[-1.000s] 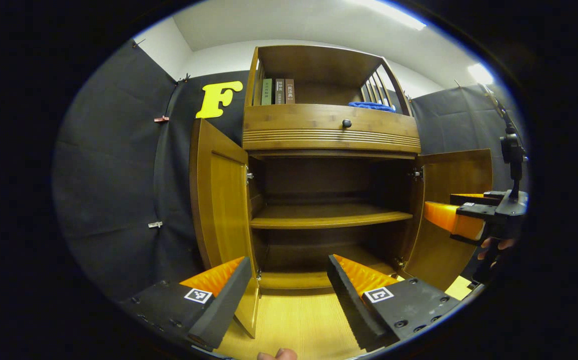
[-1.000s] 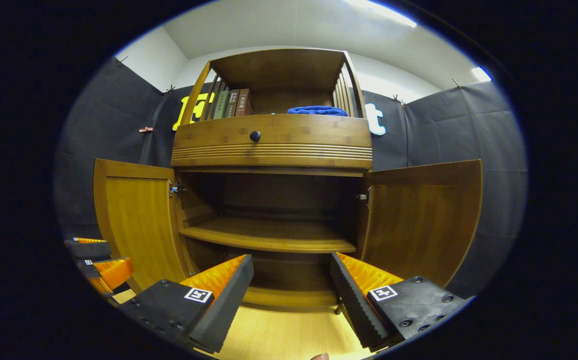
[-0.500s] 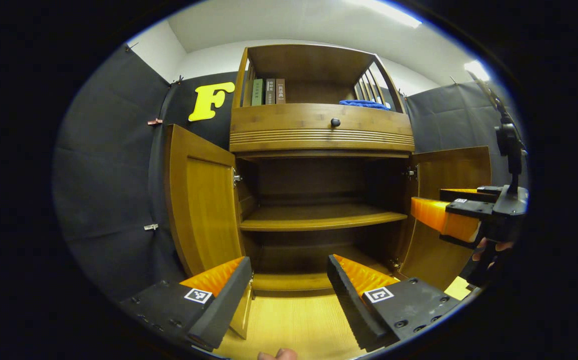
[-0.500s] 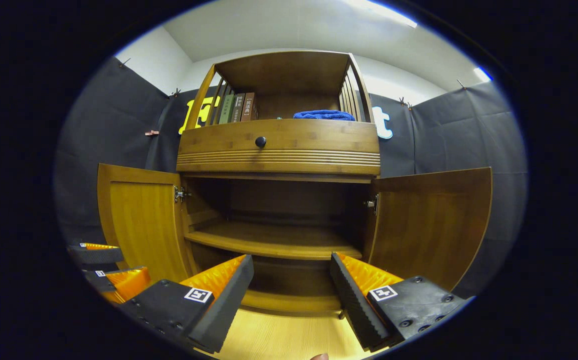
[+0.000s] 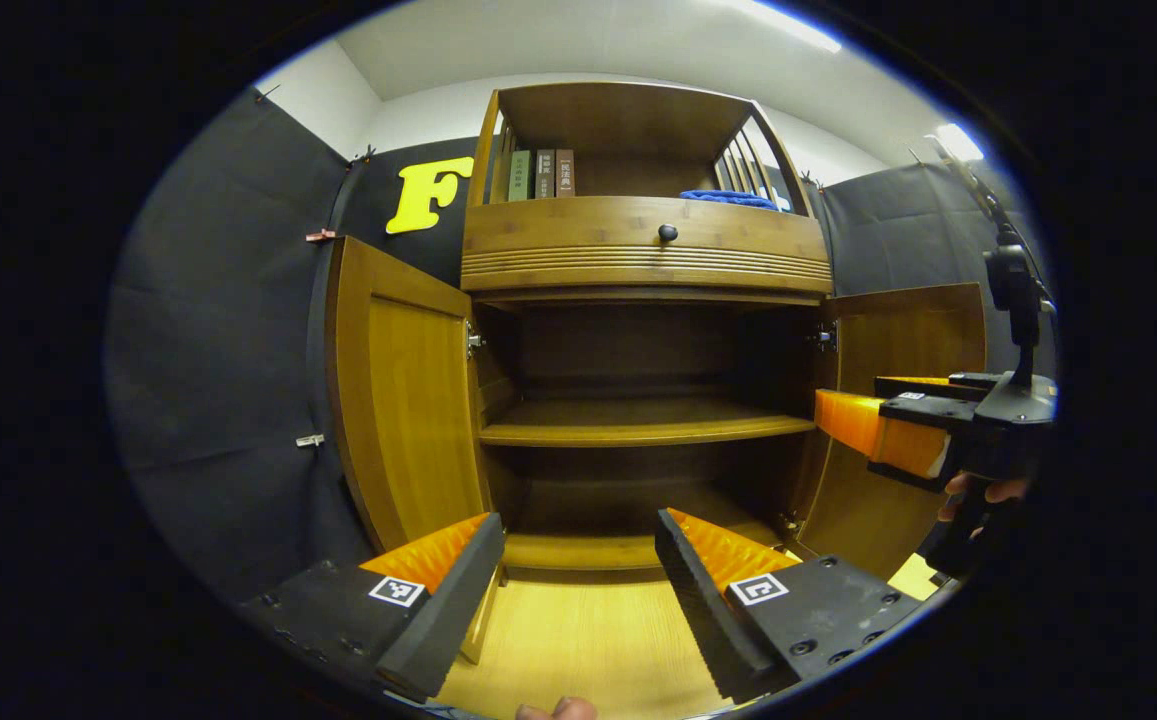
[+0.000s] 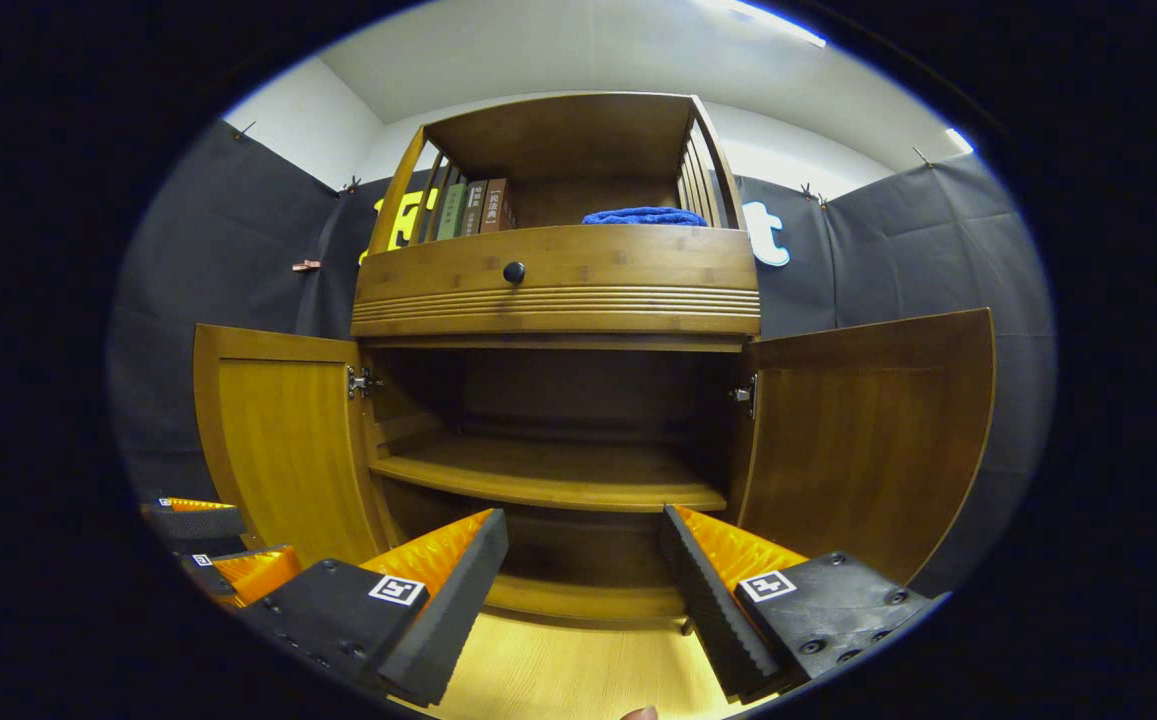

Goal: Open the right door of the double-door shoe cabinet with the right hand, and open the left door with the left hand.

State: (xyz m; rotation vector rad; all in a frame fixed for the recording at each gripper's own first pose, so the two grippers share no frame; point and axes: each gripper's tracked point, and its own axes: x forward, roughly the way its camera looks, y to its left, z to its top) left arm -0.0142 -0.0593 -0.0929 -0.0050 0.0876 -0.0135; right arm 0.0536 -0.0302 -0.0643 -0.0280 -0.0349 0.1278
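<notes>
The wooden shoe cabinet stands straight ahead with both lower doors swung outward. In the left gripper view the left door hangs wide at the left. My left gripper is open in front of the cabinet's bottom opening, holding nothing. The right door is partly hidden by my right gripper, held by a hand at the right edge. In the right gripper view the left door and right door both stand wide. My right gripper is open and empty; the left gripper sits at the lower left.
Inside, a bare shelf spans the middle. Above the doors is a drawer with a dark knob. On top stand a few books and a folded blue cloth. Light wood floor lies in front.
The left door has swung farther outward, and the left gripper has drawn back from it. The right door and right gripper have hardly moved.
</notes>
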